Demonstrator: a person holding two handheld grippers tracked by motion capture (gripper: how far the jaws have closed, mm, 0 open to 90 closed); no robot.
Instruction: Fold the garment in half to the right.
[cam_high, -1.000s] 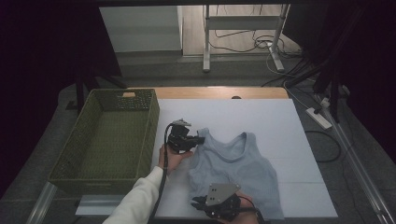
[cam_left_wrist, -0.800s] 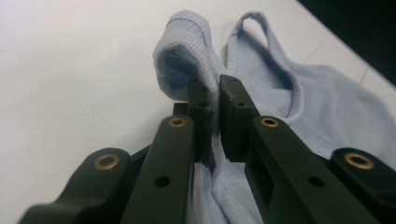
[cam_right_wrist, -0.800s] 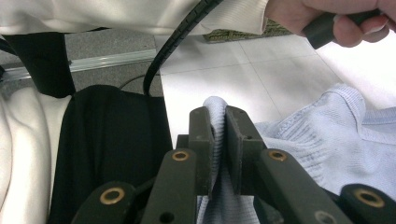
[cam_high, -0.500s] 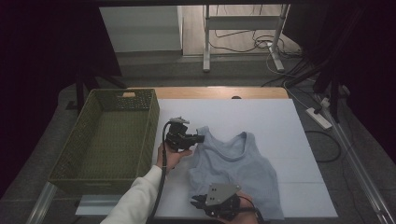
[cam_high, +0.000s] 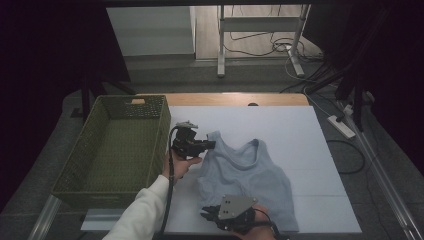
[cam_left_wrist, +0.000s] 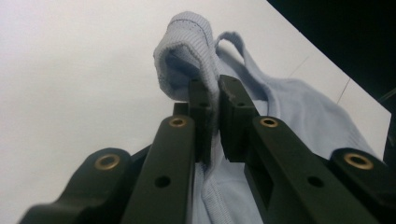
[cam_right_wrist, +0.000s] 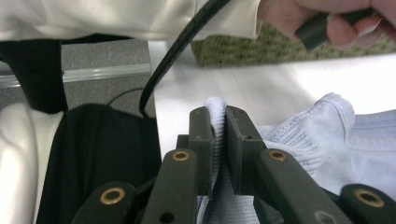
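A pale blue tank top (cam_high: 247, 172) lies on the white table sheet (cam_high: 300, 130), neck toward the far side. My left gripper (cam_high: 212, 145) is shut on the top's left shoulder strap (cam_left_wrist: 187, 51), which loops up above the black jaws in the left gripper view. My right gripper (cam_high: 206, 214) sits at the table's near edge, shut on the top's bottom hem (cam_right_wrist: 218, 116); in the right gripper view the ribbed fabric is pinched between the pads (cam_right_wrist: 205, 135).
A green woven basket (cam_high: 117, 145) stands left of the sheet, close to my left hand. A white sleeve (cam_high: 145, 210) and a black cable (cam_right_wrist: 177, 51) cross the near left. Table legs and floor cables lie beyond the far edge.
My left gripper has lifted the shoulder strap a little and drifted slightly. My right gripper has stayed put on the hem.
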